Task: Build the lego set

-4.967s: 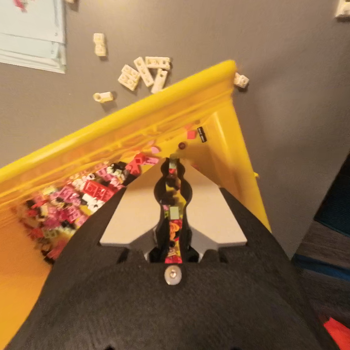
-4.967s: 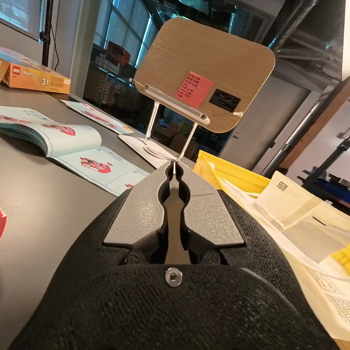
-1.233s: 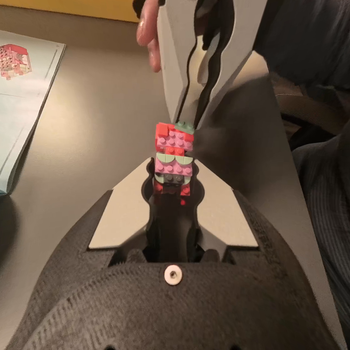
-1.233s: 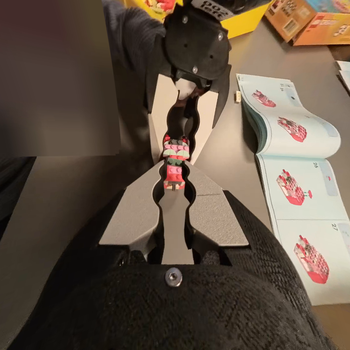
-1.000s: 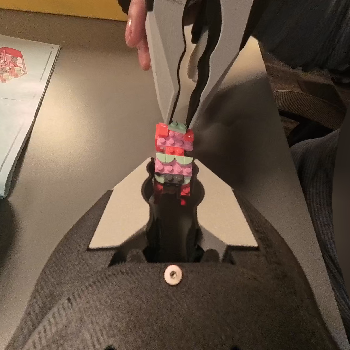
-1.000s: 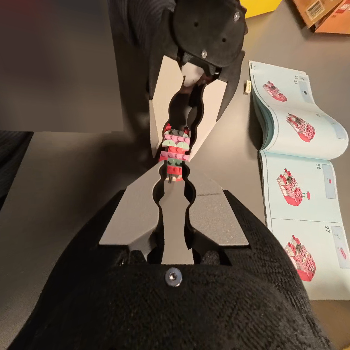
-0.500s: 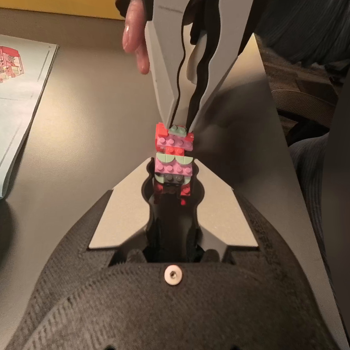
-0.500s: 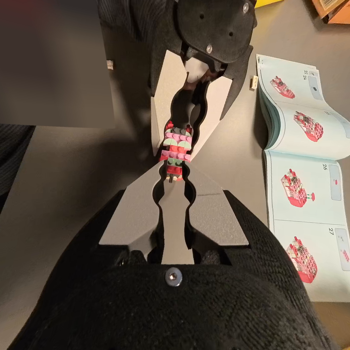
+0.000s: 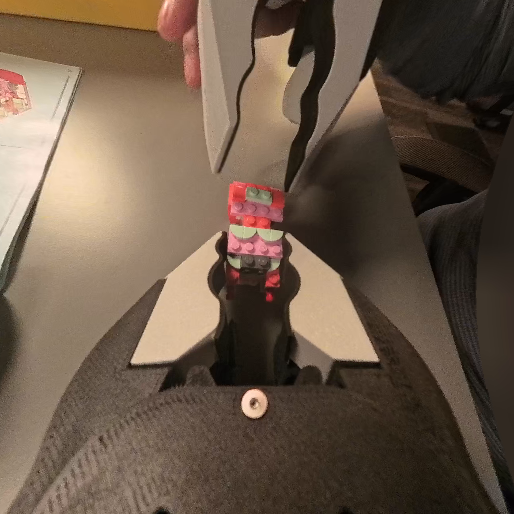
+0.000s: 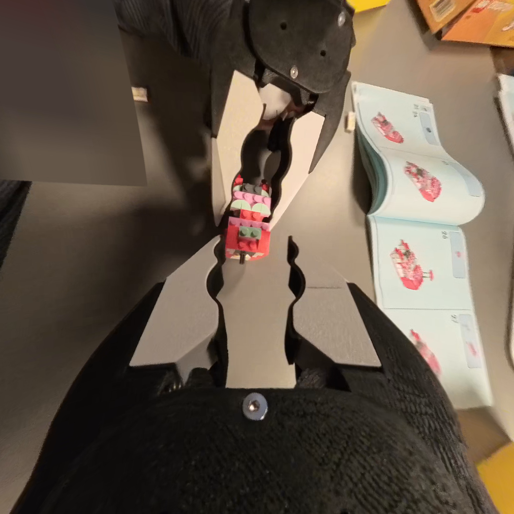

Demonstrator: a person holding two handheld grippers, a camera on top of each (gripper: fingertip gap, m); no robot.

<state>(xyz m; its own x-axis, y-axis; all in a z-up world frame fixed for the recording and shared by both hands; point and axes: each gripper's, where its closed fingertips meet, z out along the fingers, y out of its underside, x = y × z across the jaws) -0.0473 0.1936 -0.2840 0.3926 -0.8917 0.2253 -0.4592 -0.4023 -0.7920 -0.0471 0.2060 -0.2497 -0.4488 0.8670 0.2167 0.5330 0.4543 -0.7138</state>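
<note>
Left gripper [image 9: 254,244] clamps brick model [image 9: 256,233] – red, pink, pale-green and dark plates stacked – both pads pressed on its lower half, top end jutting past fingertips above grey table [image 9: 116,172]. Instruction sheet [image 9: 25,133] lies at far left of left wrist view. Right gripper [image 10: 254,247] – jaws wide, nothing gripped; model's red end [image 10: 247,242] sits just beside its left fingertip, right fingertip well clear. Open booklet [image 10: 434,250] lies right of grippers; cardboard boxes [image 10: 470,22] at top right corner.
</note>
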